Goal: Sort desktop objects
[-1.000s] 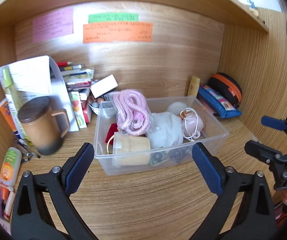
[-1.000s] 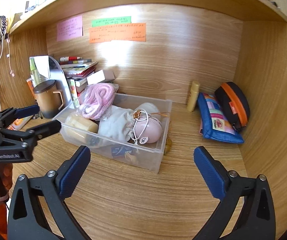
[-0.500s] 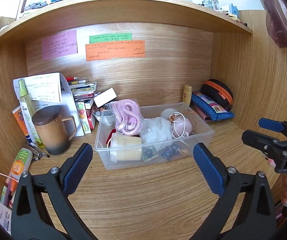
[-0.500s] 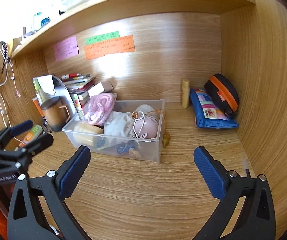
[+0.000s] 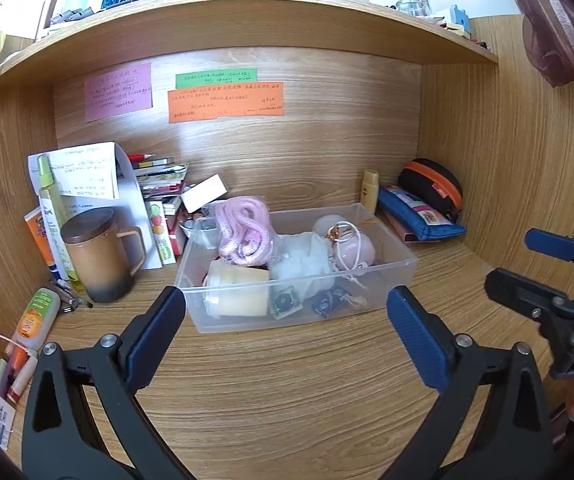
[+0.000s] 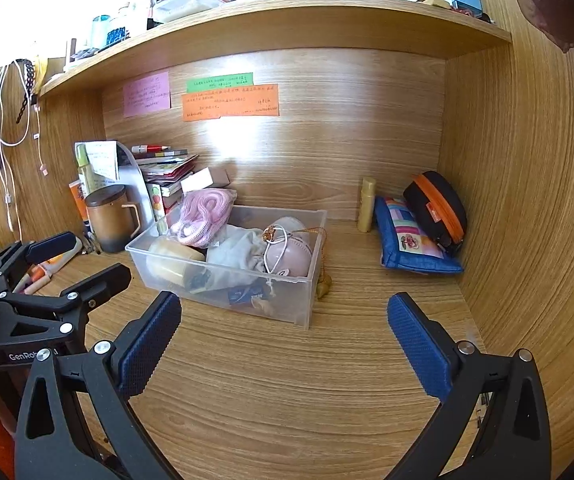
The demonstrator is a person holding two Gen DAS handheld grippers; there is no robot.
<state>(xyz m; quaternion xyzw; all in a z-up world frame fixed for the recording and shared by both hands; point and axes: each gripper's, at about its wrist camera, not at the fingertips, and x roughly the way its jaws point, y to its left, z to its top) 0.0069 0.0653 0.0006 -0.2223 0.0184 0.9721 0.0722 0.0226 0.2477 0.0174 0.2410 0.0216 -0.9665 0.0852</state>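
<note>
Looking mostly sorted: clear plastic bin [image 5: 299,280] sitting at 12 o'clock on the wooden desk [image 5: 287,380], already holding odds and ends. Left hand-held gripper [image 5: 287,320] and right hand-held gripper [image 6: 283,332] both hovering spread wide, gripping nothing.

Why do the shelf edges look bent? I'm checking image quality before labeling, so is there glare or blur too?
Left wrist view: fisheye distortion bows the shelf; corners vignette black; the clear bin stays sharp. Right wrist view: same curvature; a bright glare patch washes the back panel, and the area above the shelf is overexposed.
</note>
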